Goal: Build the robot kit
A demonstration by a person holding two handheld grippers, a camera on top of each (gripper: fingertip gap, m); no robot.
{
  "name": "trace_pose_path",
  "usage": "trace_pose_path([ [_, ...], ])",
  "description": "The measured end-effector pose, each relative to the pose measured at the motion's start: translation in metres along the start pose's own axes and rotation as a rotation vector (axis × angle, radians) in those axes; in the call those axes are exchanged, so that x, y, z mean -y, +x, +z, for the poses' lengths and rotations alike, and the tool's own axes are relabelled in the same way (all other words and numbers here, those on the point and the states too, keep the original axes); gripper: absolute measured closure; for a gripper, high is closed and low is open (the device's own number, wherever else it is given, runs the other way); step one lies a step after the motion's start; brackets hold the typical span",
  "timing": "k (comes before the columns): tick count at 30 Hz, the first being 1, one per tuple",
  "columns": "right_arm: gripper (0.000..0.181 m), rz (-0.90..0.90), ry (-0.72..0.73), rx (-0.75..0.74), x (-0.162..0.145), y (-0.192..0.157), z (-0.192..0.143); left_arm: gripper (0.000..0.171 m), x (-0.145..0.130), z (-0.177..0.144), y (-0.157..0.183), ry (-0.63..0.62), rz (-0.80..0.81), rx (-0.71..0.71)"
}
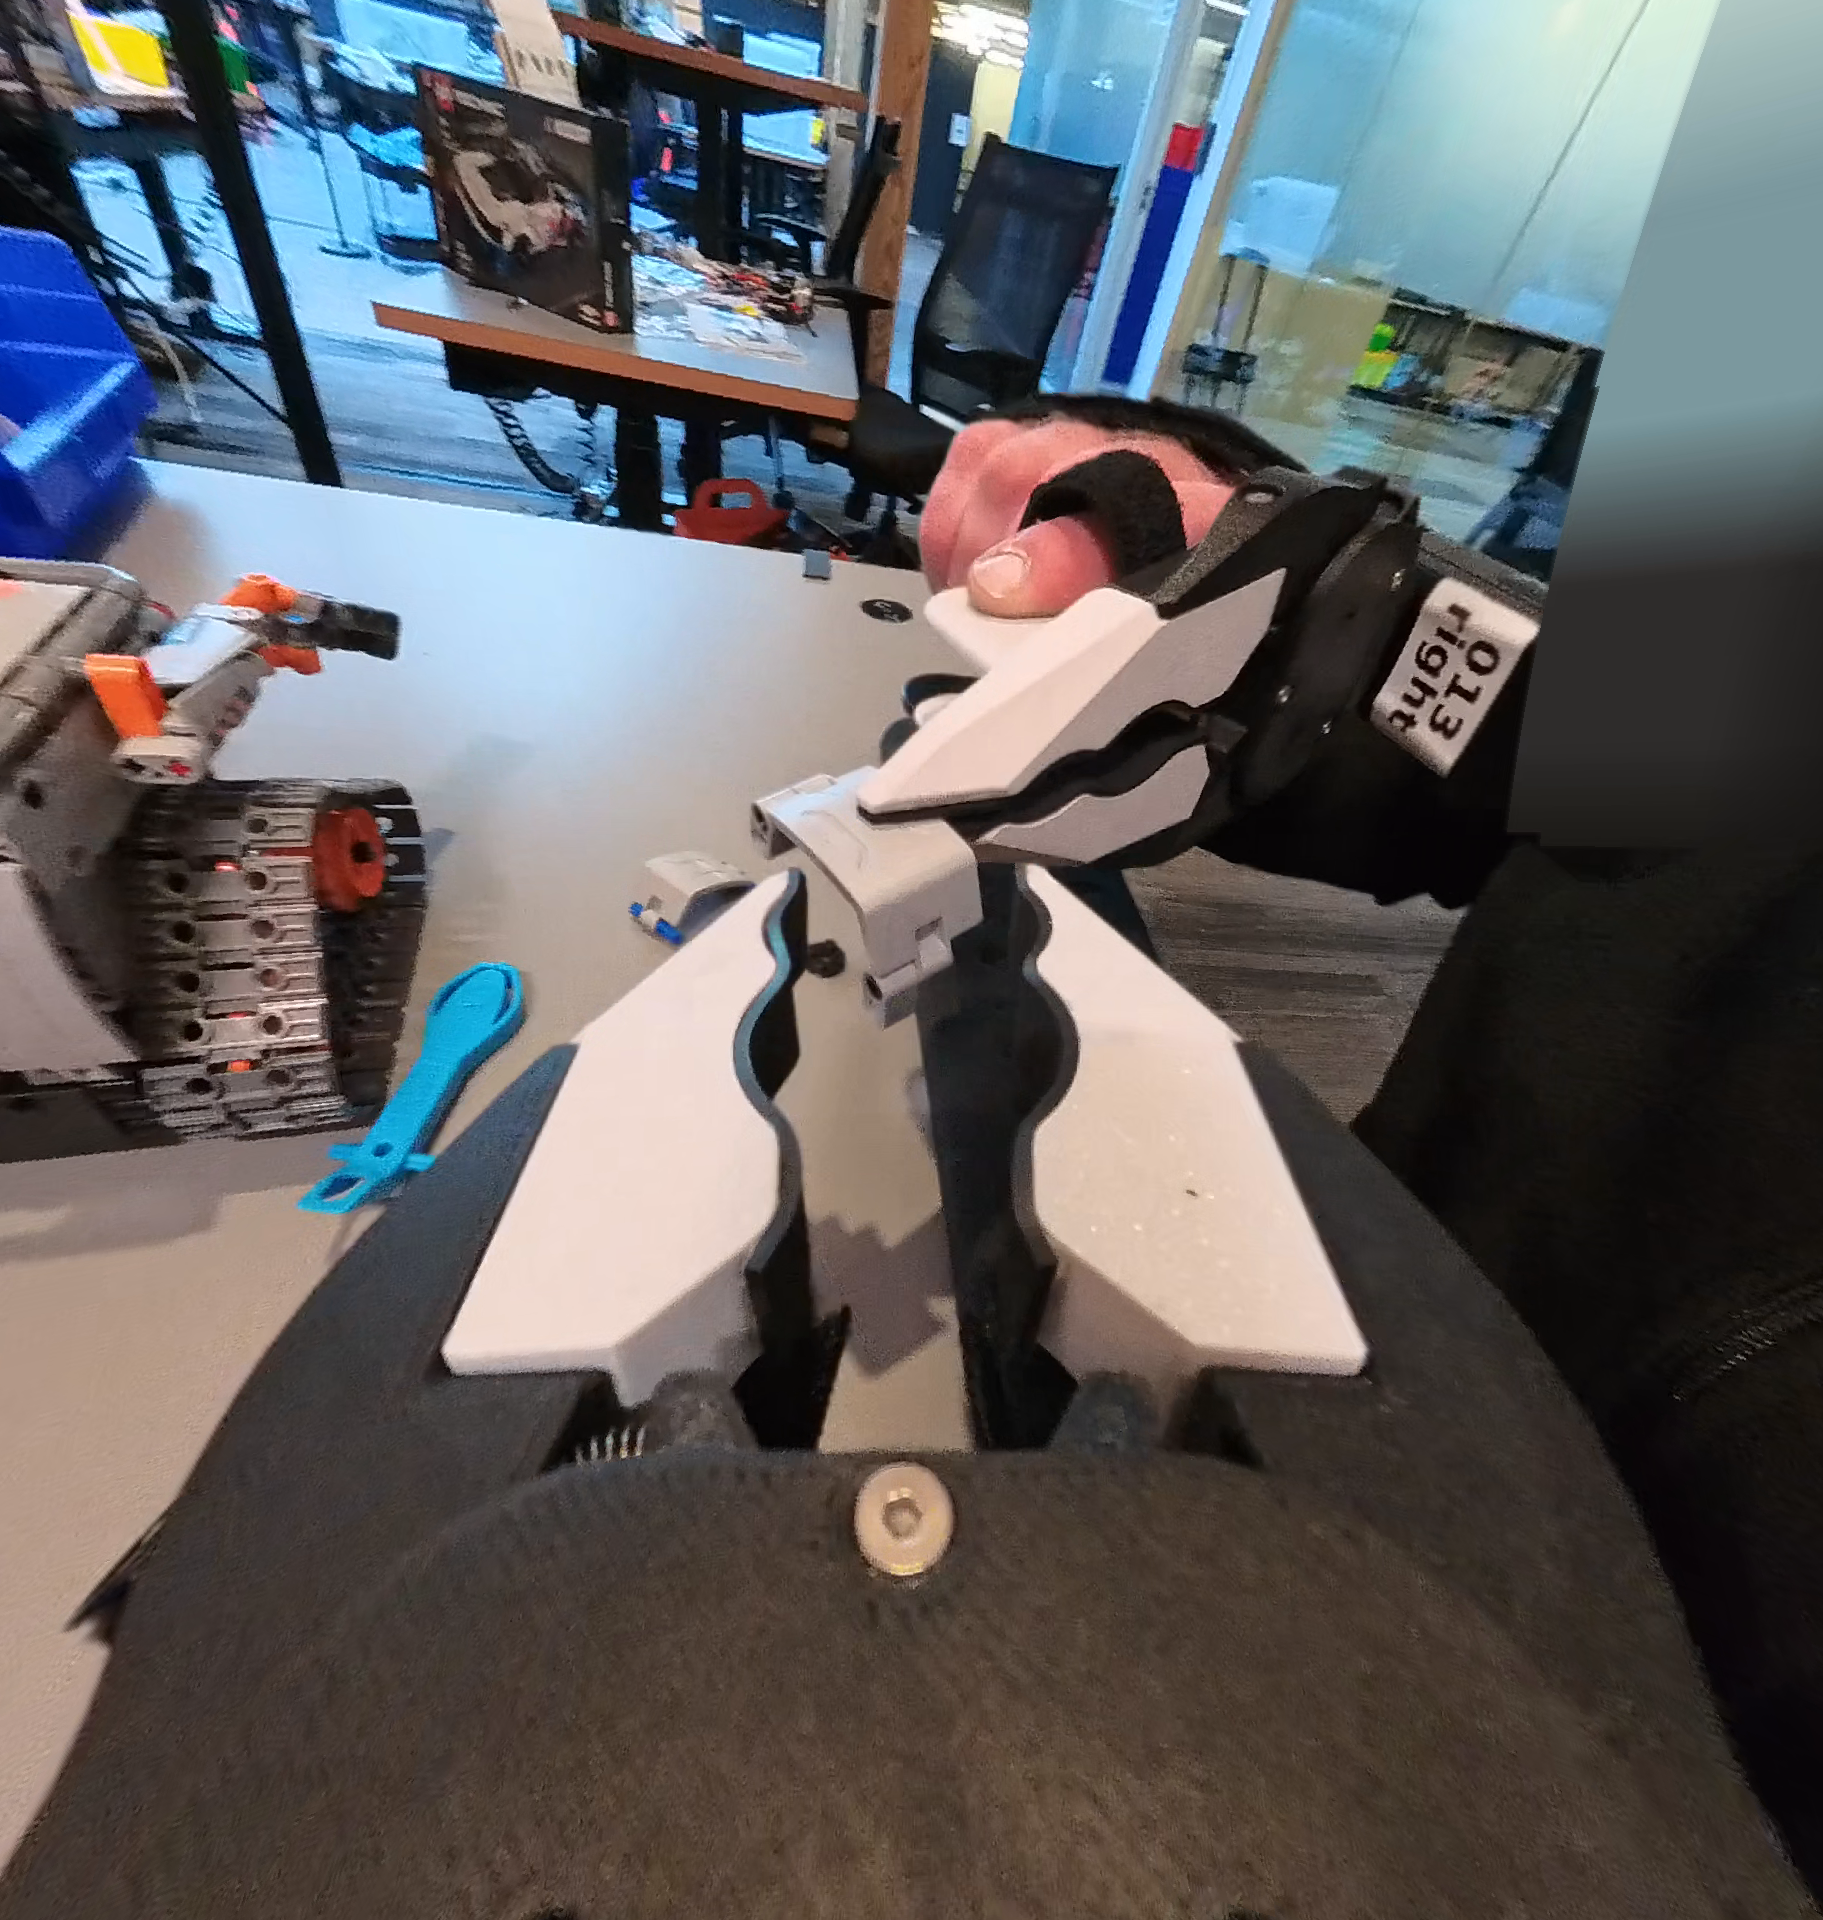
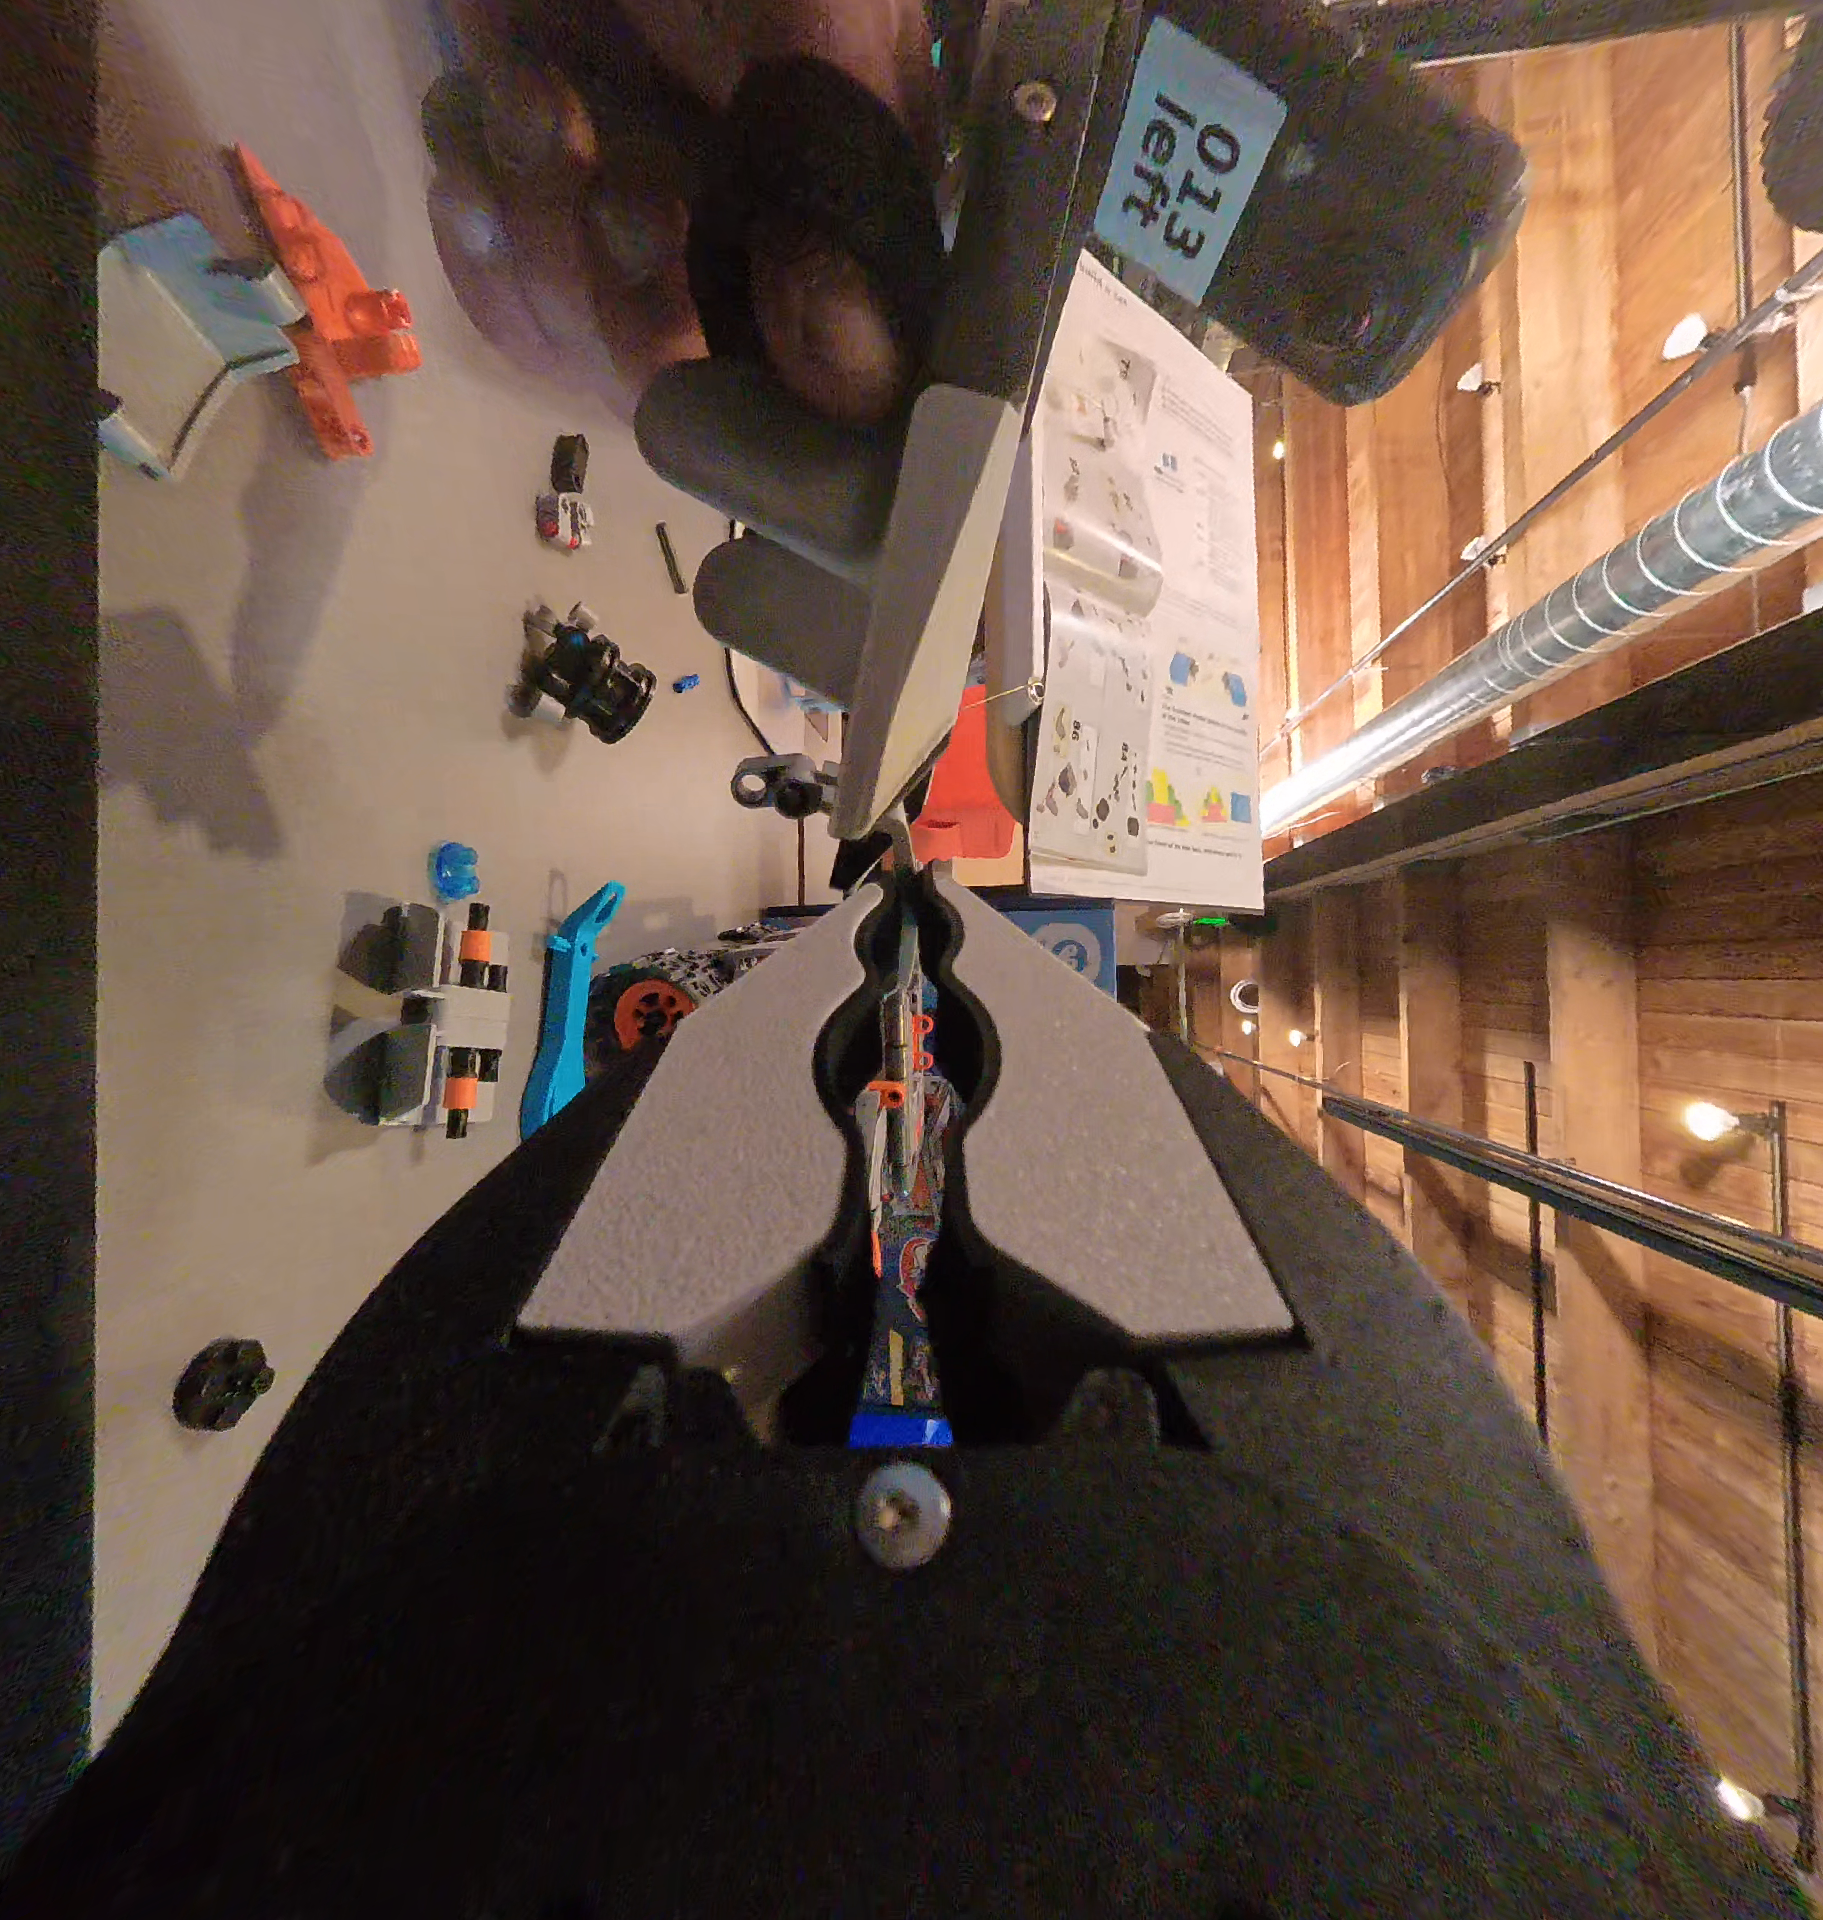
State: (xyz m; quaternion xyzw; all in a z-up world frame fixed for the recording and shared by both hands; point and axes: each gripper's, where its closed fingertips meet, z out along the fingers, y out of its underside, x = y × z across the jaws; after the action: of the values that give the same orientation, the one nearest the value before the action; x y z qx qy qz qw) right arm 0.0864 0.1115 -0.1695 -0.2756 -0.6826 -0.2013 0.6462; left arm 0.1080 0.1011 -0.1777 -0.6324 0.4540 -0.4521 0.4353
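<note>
My left gripper (image 1: 912, 914) sits bottom centre of the left wrist view, white fingers (image 1: 678, 1070) spread with a clear gap between them. The right gripper (image 1: 886, 790) comes in from the upper right there, a hand (image 1: 1000, 520) strapped into it with the thumb resting on top, its fingers pinched nearly together. In the right wrist view, that right gripper (image 2: 902, 883) looks rolled sideways, tips almost touching.

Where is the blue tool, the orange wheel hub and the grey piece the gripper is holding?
blue tool (image 1: 431, 1081), left wrist view, middle of its handle.
orange wheel hub (image 1: 350, 852), left wrist view, centre of the hub on the tracked vehicle.
grey piece (image 1: 891, 883), left wrist view, its flat middle below the right gripper (image 1: 876, 805).
</note>
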Motion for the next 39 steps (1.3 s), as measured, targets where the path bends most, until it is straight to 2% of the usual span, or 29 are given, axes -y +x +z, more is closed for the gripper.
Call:
trace_pose_path([
  [2, 0.181, -0.009, 0.012, 0.003, 0.002, 0.000, 0.001, 0.143, -0.003, 0.002, 0.000, -0.011, 0.005, -0.002],
  [8, 0.180, 0.010, 0.044, -0.008, 0.001, 0.008, 0.009, 0.151, 0.001, -0.007, -0.006, 0.049, -0.011, 0.029],
  [17, 0.179, 0.058, 0.076, -0.044, -0.002, 0.022, 0.019, 0.152, 0.014, -0.018, -0.015, 0.130, -0.020, 0.058],
  [28, 0.168, 0.153, 0.092, -0.022, -0.010, 0.033, 0.030, 0.152, 0.028, -0.032, -0.025, 0.207, -0.015, 0.109],
  [32, 0.171, 0.167, 0.098, -0.022, -0.010, 0.035, 0.030, 0.152, 0.029, -0.031, -0.024, 0.212, -0.023, 0.096],
  [35, 0.180, 0.161, 0.096, -0.016, -0.011, 0.036, 0.030, 0.152, 0.026, -0.029, -0.023, 0.211, -0.080, 0.055],
  [39, 0.180, 0.164, 0.103, -0.003, -0.012, 0.037, 0.031, 0.153, 0.029, -0.029, -0.021, 0.241, -0.140, 0.009],
])
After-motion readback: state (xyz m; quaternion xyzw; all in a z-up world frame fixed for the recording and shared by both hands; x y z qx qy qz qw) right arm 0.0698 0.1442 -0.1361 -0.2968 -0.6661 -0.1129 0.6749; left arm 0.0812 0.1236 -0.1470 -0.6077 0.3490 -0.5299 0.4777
